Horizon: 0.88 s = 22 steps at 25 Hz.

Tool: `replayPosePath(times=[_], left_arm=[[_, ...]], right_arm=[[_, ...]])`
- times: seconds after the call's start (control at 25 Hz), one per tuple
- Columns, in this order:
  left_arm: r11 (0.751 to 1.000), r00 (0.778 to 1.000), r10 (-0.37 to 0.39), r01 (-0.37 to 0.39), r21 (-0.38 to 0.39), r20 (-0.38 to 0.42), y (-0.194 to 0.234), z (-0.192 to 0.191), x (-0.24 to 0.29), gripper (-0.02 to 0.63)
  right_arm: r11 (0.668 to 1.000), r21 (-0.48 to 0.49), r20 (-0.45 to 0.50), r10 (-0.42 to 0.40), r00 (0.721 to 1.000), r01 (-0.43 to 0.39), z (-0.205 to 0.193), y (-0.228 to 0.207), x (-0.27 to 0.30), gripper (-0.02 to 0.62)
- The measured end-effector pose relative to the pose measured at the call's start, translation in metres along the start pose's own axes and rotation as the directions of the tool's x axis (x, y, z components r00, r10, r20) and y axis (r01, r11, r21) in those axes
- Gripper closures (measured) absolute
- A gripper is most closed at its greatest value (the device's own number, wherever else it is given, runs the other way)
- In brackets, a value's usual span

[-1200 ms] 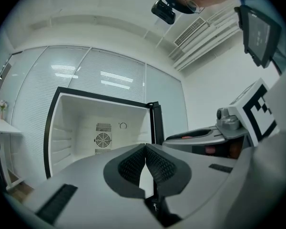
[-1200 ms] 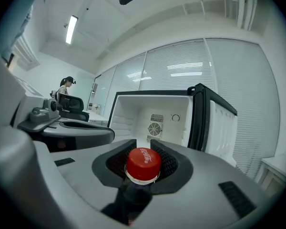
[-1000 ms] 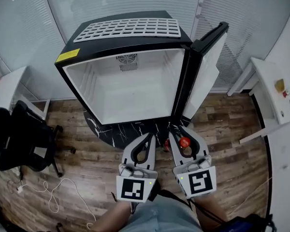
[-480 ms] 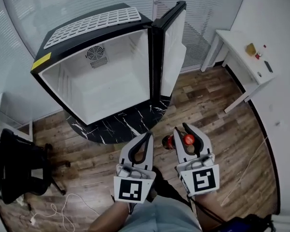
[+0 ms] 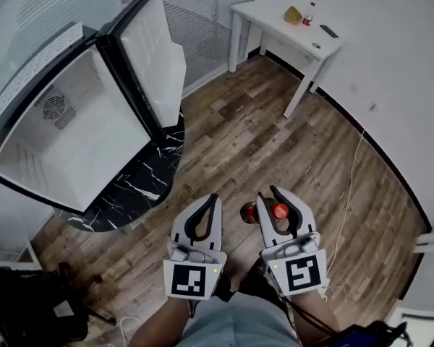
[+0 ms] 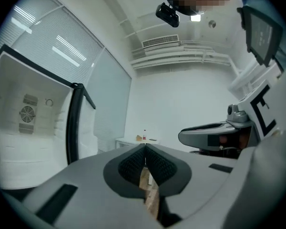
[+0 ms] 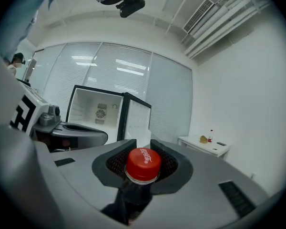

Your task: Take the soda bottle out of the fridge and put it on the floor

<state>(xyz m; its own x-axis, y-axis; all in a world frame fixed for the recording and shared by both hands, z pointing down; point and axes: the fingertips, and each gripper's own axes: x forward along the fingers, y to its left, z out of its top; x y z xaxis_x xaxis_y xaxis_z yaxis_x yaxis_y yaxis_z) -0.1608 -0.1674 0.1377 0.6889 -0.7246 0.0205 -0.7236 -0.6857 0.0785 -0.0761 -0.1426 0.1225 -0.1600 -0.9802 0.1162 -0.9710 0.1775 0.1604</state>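
My right gripper (image 5: pixel 275 198) is shut on the neck of a dark soda bottle with a red cap (image 5: pixel 279 211), which hangs upright above the wooden floor (image 5: pixel 275 136). In the right gripper view the soda bottle's red cap (image 7: pixel 143 164) sits between the pads, the body below mostly hidden. My left gripper (image 5: pixel 208 202) hovers beside it on the left, shut with nothing held; in its own view the left gripper's jaws (image 6: pixel 145 149) meet. The fridge (image 5: pixel 65 129) stands at the left with its door (image 5: pixel 153 49) swung open and its inside bare.
A white table (image 5: pixel 289 27) with small items stands by the far wall at the upper right. A black marbled round mat (image 5: pixel 141 186) lies under the fridge. A dark office chair (image 5: pixel 29 306) is at the lower left. A thin cable (image 5: pixel 347 208) runs along the floor at the right.
The view has swung right: the fridge slid from the centre to the left edge and the white table came into view. Both grippers keep their pose, with the bottle still held.
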Motion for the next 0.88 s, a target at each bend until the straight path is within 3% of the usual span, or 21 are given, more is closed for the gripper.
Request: replayPosePath(times=[0.2,0.44,0.88], left_arm=[[0.988,0.988,-0.153,0.153,0.014,-0.025,-0.066,-0.009,0.038,0.589],[0.956,0.955,-0.292,0.293,0.021,-0.059,-0.151,-0.028,0.073,0.589],[0.885,0.878,-0.448,0.462,0.056,-0.168,-0.276,-0.099,0.099,0.589]], right_arm=[[0.988,0.028,-0.02,-0.153,0.988,0.154,-0.021,-0.059,-0.047,0.491],[0.954,0.059,-0.073,-0.29,0.954,0.294,-0.06,-0.124,-0.104,0.491],[0.89,0.098,-0.159,-0.428,0.89,0.446,-0.15,-0.199,-0.191,0.491]])
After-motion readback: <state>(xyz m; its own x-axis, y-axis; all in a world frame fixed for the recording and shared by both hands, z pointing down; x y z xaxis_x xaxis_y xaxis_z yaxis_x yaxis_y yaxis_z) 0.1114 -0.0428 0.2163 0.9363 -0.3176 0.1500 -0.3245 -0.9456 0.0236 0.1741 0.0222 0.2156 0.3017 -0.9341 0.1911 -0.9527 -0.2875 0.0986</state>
